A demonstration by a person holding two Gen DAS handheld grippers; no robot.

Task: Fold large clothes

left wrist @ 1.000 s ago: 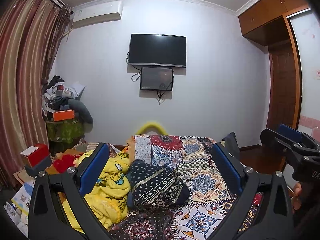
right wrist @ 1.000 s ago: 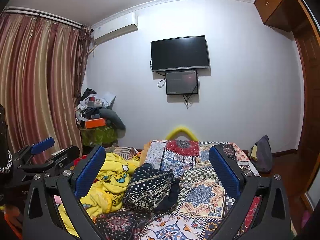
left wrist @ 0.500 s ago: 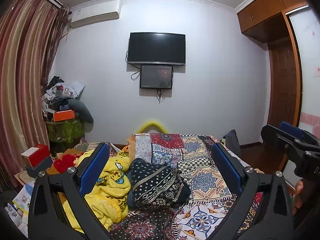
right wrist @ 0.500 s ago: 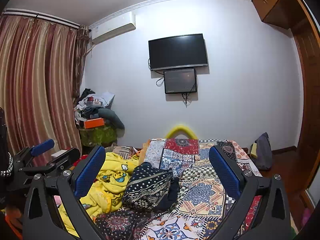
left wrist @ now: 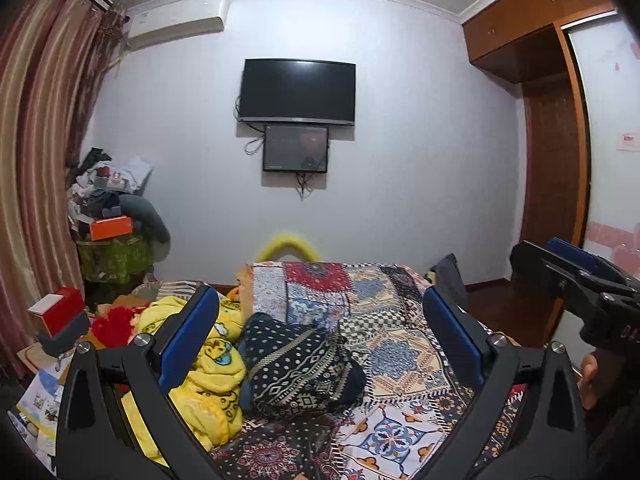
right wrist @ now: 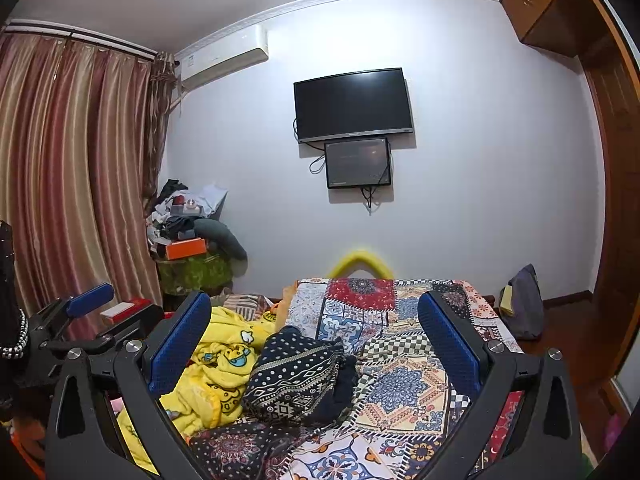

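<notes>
Navy patterned garment (left wrist: 300, 368), bunched on patchwork bedspread (left wrist: 400, 344) beside yellow blanket (left wrist: 212, 380). Left gripper (left wrist: 320, 336), right gripper (right wrist: 316, 340): raised clear, jaws spread wide, empty.

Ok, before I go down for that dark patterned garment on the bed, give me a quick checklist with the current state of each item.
1. Left gripper open, nothing held: ok.
2. Right gripper open, nothing held: ok.
3. Dark patterned garment in view, nothing lying on it: ok.
4. Garment spread flat for folding: not ok, it sits bunched in a heap.
5. Garment apart from the yellow blanket: not ok, they lie against each other.
6. Hem or corner to grasp identified: cannot tell.
</notes>
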